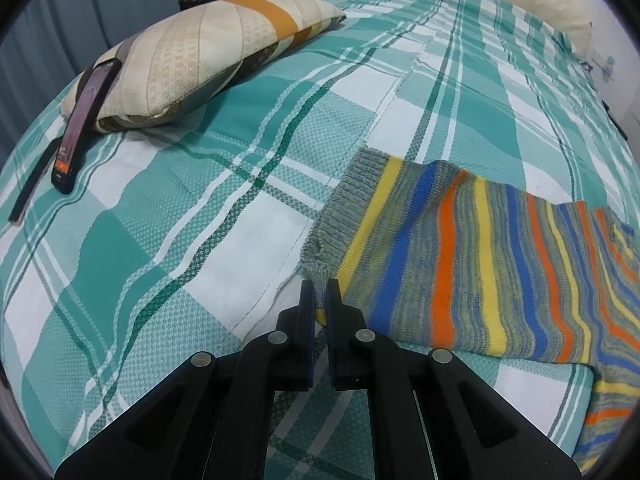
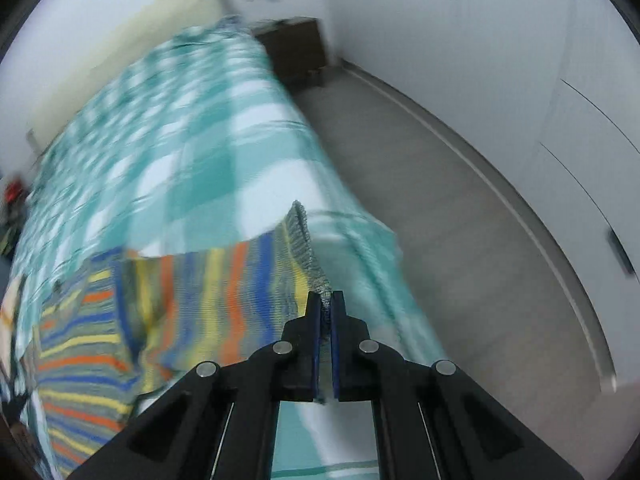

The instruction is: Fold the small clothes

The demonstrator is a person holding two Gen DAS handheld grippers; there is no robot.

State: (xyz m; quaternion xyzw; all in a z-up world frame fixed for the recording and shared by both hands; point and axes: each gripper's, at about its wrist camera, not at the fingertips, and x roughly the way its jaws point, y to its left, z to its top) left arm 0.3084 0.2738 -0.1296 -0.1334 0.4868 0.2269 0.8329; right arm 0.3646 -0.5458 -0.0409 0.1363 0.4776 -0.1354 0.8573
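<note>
Across the teal plaid bedspread [image 1: 168, 216], the striped knitted sweater [image 1: 480, 264] is stretching rightward from the left gripper [image 1: 320, 292], clamped on one ribbed hem corner; the right gripper [image 2: 326, 304] is pinching another.

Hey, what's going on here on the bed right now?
A person is working a striped knitted garment with two handheld claws on a bed with a teal checked bedspread. The left claw is shut on a corner of the ribbed hem. The right claw is shut on the ribbed hem too, lifting it off the bed near the edge. A patterned pillow and a phone lie aside. No fold is finished yet.
</note>
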